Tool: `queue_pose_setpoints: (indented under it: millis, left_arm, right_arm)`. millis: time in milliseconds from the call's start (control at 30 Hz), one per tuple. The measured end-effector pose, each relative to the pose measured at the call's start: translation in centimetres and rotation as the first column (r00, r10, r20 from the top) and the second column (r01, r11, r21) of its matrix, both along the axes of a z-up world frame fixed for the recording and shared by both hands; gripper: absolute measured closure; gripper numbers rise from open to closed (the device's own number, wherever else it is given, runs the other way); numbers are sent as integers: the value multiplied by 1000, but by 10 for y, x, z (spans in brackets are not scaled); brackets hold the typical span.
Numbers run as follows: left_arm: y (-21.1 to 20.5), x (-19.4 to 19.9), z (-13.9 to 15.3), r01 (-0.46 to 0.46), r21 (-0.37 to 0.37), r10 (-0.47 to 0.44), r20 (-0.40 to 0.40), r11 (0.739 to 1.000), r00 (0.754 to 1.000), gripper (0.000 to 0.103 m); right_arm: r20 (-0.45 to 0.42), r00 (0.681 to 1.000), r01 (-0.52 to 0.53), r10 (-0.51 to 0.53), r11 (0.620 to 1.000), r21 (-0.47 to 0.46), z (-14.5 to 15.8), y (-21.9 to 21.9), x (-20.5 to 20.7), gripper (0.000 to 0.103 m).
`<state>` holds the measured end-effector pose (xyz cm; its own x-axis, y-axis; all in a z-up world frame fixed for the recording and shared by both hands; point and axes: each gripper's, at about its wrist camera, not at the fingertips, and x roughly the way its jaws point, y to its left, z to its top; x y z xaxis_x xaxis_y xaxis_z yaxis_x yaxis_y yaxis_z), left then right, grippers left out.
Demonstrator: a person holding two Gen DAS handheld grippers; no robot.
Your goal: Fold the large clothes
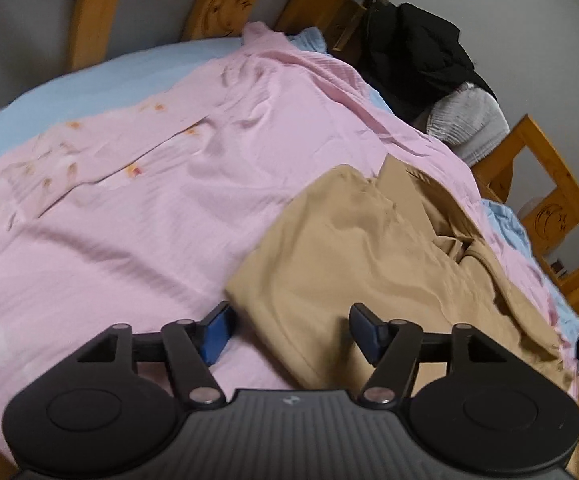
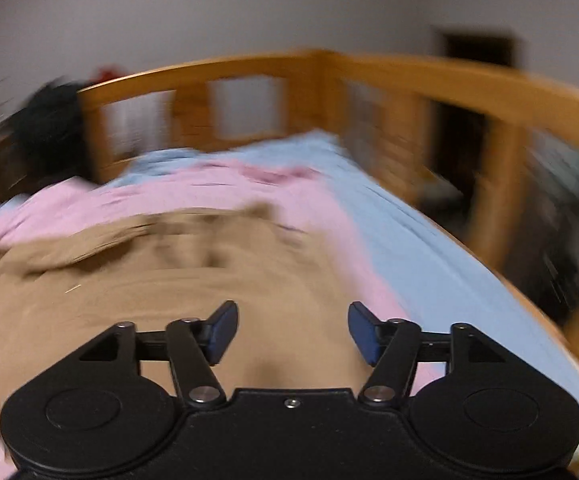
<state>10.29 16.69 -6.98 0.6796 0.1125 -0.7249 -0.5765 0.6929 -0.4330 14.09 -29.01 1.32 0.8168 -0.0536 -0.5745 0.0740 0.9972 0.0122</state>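
Both claws, left [image 1: 291, 334] & right [image 2: 292, 332]: black linkages, silver pivot screws, blue pads.

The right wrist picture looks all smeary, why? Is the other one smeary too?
Right wrist view: motion blur streaks the tan garment and the wooden bed rail, though the right hand-held gripper stays sharp. Left wrist view: far clearer, the tan garment shows its folds, with only slight softness; the fisheye lens bends the bed's edges.

the right hand-held gripper [image 2: 292, 330] is held open above a blurred tan garment [image 2: 161, 280], which is spread on a pink sheet [image 2: 217, 188].
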Motion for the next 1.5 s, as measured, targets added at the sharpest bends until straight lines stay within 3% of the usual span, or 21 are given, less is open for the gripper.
queue_pose_setpoints:
  millis: [100, 167, 200, 267, 333, 433, 567, 667, 733, 767, 833, 900, 1000, 1100, 1133, 1200, 1300, 1433, 1500]
  left_arm:
    - [-4, 7, 3, -21, 49, 22, -18, 999, 1000, 44]
    - [-4, 11, 4, -52, 89, 57, -54, 995, 997, 65]
    - [-4, 10, 7, -62, 102, 68, -48, 993, 997, 78]
    - [-4, 6, 15, -73, 116, 74, -5, 991, 997, 94]
    - [-10, 2, 27, -43, 153, 35, 59, 987, 998, 95]
    - [-39, 3, 54, 41, 307, -80, 116, 951, 990, 97]
    - [-77, 11, 98, 161, 393, -258, 210, 906, 943, 98]
    - [-113, 26, 133, 283, 455, -419, 232, 844, 878, 99]
    - [-140, 38, 149, 357, 491, -511, 223, 795, 830, 99]
    - [-153, 43, 156, 391, 512, -554, 212, 765, 805, 99]
    - [-184, 53, 164, 459, 554, -635, 173, 695, 753, 99]
    - [-214, 61, 165, 514, 592, -702, 127, 620, 700, 99]
    - [-257, 66, 157, 585, 621, -775, 57, 521, 630, 99]
    - [-293, 67, 143, 640, 629, -827, 10, 442, 562, 99]
    - [-304, 66, 138, 654, 630, -840, -6, 418, 543, 99]
    - [-323, 62, 128, 683, 630, -865, -34, 370, 500, 99]
    - [-345, 58, 113, 731, 610, -898, -70, 305, 433, 100]
    - [-364, 48, 96, 780, 583, -930, -108, 228, 352, 100]
    - [-371, 45, 89, 793, 574, -937, -122, 201, 326, 100]
  right_arm:
    - [21, 966, -256, 257, 966, -48, -15, 42, 16, 35]
    - [14, 918, -393, 396, 915, -89, -29, 71, 26, 36]
    - [16, 895, -440, 446, 889, -129, -36, 83, 28, 36]
    - [15, 872, -477, 489, 857, -198, -47, 100, 32, 37]
    - [17, 866, -487, 500, 850, -200, -55, 108, 37, 38]
    - [13, 874, -480, 486, 867, -133, -59, 100, 44, 38]
    - [16, 877, -477, 480, 875, -80, -61, 94, 46, 38]
    - [13, 884, -467, 467, 884, -35, -62, 93, 47, 38]
    - [24, 890, -456, 456, 888, 51, -57, 83, 50, 44]
    - [42, 898, -439, 437, 890, 125, -51, 74, 52, 49]
    - [81, 928, -372, 364, 891, 261, -35, 50, 57, 49]
    - [96, 950, -311, 297, 865, 394, -14, 23, 65, 49]
    - [73, 954, -268, 290, 721, 639, 8, -24, 82, 48]
    - [28, 925, -222, 379, 478, 850, 11, -64, 99, 20]
    - [7, 917, -188, 400, 413, 891, 9, -73, 104, 19]
    - [-18, 895, -151, 446, 340, 928, 5, -82, 112, 17]
    - [-50, 865, -138, 499, 334, 932, 1, -78, 127, 17]
    - [-81, 816, -186, 572, 391, 901, 1, -62, 156, 18]
    - [-99, 798, -204, 594, 421, 884, 1, -60, 165, 18]
